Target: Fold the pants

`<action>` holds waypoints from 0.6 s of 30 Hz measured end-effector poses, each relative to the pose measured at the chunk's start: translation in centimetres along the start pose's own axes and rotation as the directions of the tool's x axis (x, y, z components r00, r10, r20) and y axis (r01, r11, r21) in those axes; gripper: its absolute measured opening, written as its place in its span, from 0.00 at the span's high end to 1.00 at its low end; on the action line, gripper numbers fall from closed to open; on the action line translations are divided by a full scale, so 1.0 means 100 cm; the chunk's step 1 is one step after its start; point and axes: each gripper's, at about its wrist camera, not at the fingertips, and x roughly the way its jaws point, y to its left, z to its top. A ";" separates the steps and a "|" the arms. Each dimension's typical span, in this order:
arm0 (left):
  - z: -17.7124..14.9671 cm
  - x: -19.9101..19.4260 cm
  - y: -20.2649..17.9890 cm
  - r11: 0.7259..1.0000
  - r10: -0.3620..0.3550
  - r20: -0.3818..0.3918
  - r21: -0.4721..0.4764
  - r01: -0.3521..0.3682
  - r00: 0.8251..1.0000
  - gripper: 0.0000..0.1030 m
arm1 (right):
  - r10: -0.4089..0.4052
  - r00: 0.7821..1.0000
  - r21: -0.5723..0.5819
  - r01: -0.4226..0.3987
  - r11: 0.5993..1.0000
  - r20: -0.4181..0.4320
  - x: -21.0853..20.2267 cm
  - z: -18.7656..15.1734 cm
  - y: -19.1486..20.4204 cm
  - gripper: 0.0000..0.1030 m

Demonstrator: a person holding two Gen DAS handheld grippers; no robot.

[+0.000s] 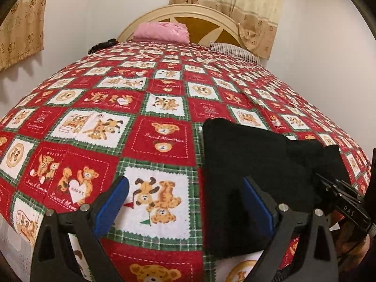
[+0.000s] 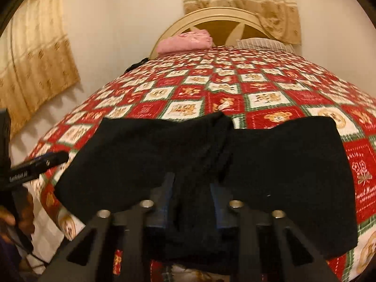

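The black pants (image 2: 270, 174) lie spread on the bed near its front edge, with a bunched fold in the middle. My right gripper (image 2: 191, 188) is shut on that bunched middle fold of the pants. In the left wrist view the pants (image 1: 253, 164) lie to the right. My left gripper (image 1: 185, 188) is open and empty above the quilt, its right finger over the pants' left edge. The right gripper (image 1: 340, 197) shows at the far right of that view.
A red, white and green teddy-bear quilt (image 1: 152, 108) covers the bed. A pink folded cloth (image 1: 162, 31) and a striped pillow (image 1: 235, 49) lie by the cream headboard (image 1: 195, 15). Beige curtains hang on the walls. The bed's left edge drops off near the wall.
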 end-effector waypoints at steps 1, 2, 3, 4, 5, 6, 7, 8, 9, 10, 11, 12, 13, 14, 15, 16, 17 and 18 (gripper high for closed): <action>0.001 0.000 0.001 1.000 -0.001 -0.001 -0.002 0.001 1.000 0.05 | -0.009 1.000 -0.014 0.009 1.000 0.007 -0.002 -0.001 0.001 0.74; 0.001 0.001 0.001 1.000 -0.006 -0.003 -0.006 0.006 1.000 0.05 | -0.012 1.000 -0.025 0.013 1.000 0.015 -0.005 -0.003 0.003 0.75; 0.001 0.001 0.001 1.000 -0.007 -0.003 -0.008 0.007 1.000 0.05 | -0.013 1.000 -0.029 0.014 0.999 0.022 -0.005 -0.003 0.005 0.76; 0.001 0.001 0.000 1.000 -0.007 -0.002 -0.007 0.007 1.000 0.05 | -0.011 1.000 -0.034 0.012 0.999 0.029 -0.005 -0.004 0.007 0.77; 0.001 0.001 0.000 1.000 -0.004 -0.001 -0.006 0.004 1.000 0.05 | -0.010 0.999 -0.041 0.011 0.999 0.032 -0.004 -0.005 0.008 0.78; 0.001 0.002 0.000 1.000 -0.002 -0.003 -0.004 0.002 1.000 0.05 | -0.010 0.999 -0.047 0.012 0.999 0.035 -0.004 -0.005 0.009 0.78; 0.001 0.002 0.000 1.000 0.000 -0.004 -0.003 0.000 1.000 0.05 | -0.010 0.999 -0.055 0.012 0.998 0.034 -0.005 -0.005 0.009 0.78; 0.001 0.002 0.000 1.000 0.001 -0.005 -0.003 -0.001 1.000 0.05 | -0.005 0.999 -0.066 0.007 0.998 0.036 -0.008 -0.004 0.010 0.79; 0.002 0.002 0.000 1.000 0.001 -0.005 -0.005 -0.001 1.000 0.05 | 0.002 0.999 -0.076 0.001 0.997 0.042 -0.010 -0.001 0.010 0.79; 0.003 0.001 0.001 1.000 0.000 -0.004 -0.008 0.000 1.000 0.05 | 0.016 0.998 -0.089 -0.011 0.996 0.055 -0.017 0.003 0.009 0.79; 0.003 0.001 0.000 1.000 -0.002 -0.002 -0.008 0.002 1.000 0.05 | 0.034 0.997 -0.095 -0.027 0.995 0.070 -0.024 0.010 0.005 0.79; 0.005 0.000 0.000 1.000 -0.005 0.003 -0.006 0.005 1.000 0.05 | 0.047 0.996 -0.096 -0.039 0.995 0.081 -0.031 0.016 0.003 0.79; 0.008 -0.001 -0.002 1.000 -0.005 0.011 0.004 0.005 1.000 0.05 | 0.059 0.994 -0.104 -0.050 0.993 0.092 -0.039 0.023 -0.002 0.79; 0.011 -0.003 -0.004 1.000 -0.001 0.024 0.015 0.000 1.000 0.05 | 0.056 0.994 -0.115 -0.045 0.992 0.099 -0.046 0.029 -0.006 0.79; 0.013 -0.005 -0.006 1.000 0.004 0.035 0.024 -0.005 0.999 0.05 | 0.038 0.993 -0.133 -0.024 0.991 0.111 -0.055 0.034 -0.012 0.79; 0.014 -0.006 -0.008 0.999 0.007 0.045 0.033 -0.009 0.999 0.05 | 0.014 0.992 -0.144 0.004 0.990 0.123 -0.064 0.038 -0.021 0.79; 0.017 -0.006 -0.011 0.999 0.006 0.055 0.045 -0.009 0.998 0.05 | 0.000 0.992 -0.144 0.019 0.989 0.125 -0.070 0.040 -0.031 0.79; 0.018 -0.006 -0.013 0.999 0.000 0.058 0.052 -0.003 0.998 0.05 | -0.006 0.993 -0.140 0.023 0.990 0.118 -0.072 0.041 -0.040 0.79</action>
